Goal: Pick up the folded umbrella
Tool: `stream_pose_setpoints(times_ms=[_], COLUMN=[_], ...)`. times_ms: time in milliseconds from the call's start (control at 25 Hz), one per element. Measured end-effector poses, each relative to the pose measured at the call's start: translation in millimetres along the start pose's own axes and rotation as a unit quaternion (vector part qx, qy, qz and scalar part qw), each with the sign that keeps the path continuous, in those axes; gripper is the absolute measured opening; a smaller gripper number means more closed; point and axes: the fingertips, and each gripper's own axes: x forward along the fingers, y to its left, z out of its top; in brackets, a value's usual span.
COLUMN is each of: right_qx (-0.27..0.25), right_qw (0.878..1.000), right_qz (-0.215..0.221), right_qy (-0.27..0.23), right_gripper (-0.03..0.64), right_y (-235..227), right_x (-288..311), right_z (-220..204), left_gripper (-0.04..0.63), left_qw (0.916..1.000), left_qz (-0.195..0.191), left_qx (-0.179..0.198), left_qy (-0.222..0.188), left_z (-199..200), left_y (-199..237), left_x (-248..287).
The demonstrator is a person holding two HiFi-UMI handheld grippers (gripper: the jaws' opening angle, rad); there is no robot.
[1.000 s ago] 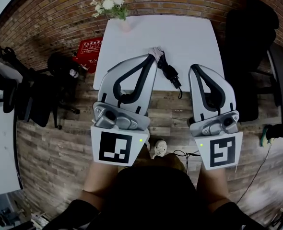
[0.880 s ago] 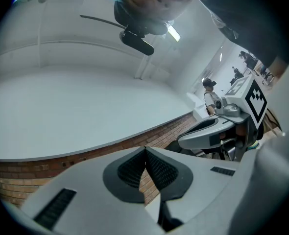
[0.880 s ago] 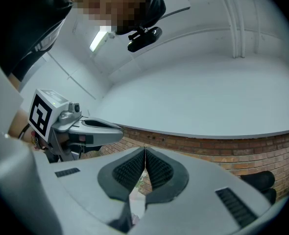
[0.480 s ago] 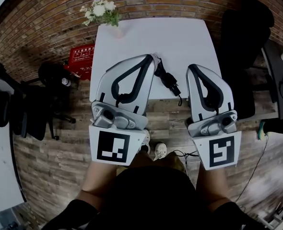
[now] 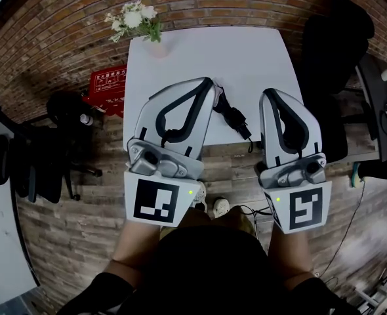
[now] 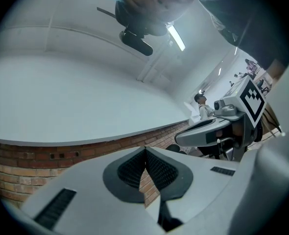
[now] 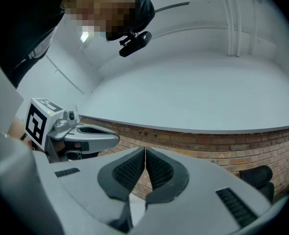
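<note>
1. The folded umbrella [image 5: 233, 115] is a black bundle lying slantwise on the white table [image 5: 246, 51], down by the near edge at about 6 o'clock. Nothing has hold of it, and its strap trails over that edge.
2. The left gripper [image 5: 208, 83] hovers with its tip at the umbrella's 10 o'clock, just beside the top end. Its ribbed pads are pressed together with nothing between them.
3. The right gripper [image 5: 266, 95] sits at the umbrella's 2 o'clock, a little apart from it. Its jaws are likewise closed tight and empty, so the umbrella lies between the two grippers.
4. A vase of white flowers [image 5: 133, 20] stands on the table's far corner at 11 o'clock.
5. A red box [image 5: 108, 84] is on the wooden floor off the table's 9 o'clock side.
6. A black chair [image 5: 338, 41] stands at the table's 3 o'clock.
7. A brick wall [image 5: 62, 25] curves round behind everything.
</note>
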Motion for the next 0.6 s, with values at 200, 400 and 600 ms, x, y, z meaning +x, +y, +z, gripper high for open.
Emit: stream_pose_setpoints(times_ms=[200,400,600], right_qx=[-0.016,-0.023,-0.026], right_qw=[1.0,1.0,0.999], right_qz=[-0.003,-0.004,-0.006], right_qy=[0.008,0.018,0.027], right_gripper=[0.029,0.029,0.029], right_y=[4,9,17], right_x=[12,21,27], right_z=[-3,-9,-14], left_gripper=[0.012,0.012,0.012], left_qw=[1.0,0.9998,0.9995], left_qz=[-0.005,-0.015,-0.026], left_qx=[-0.006,-0.01,-0.015], left_qy=[-0.006,-0.008,-0.012], left_z=[-8,-16,-22], left_y=[11,15,19], left_x=[3,4,5])
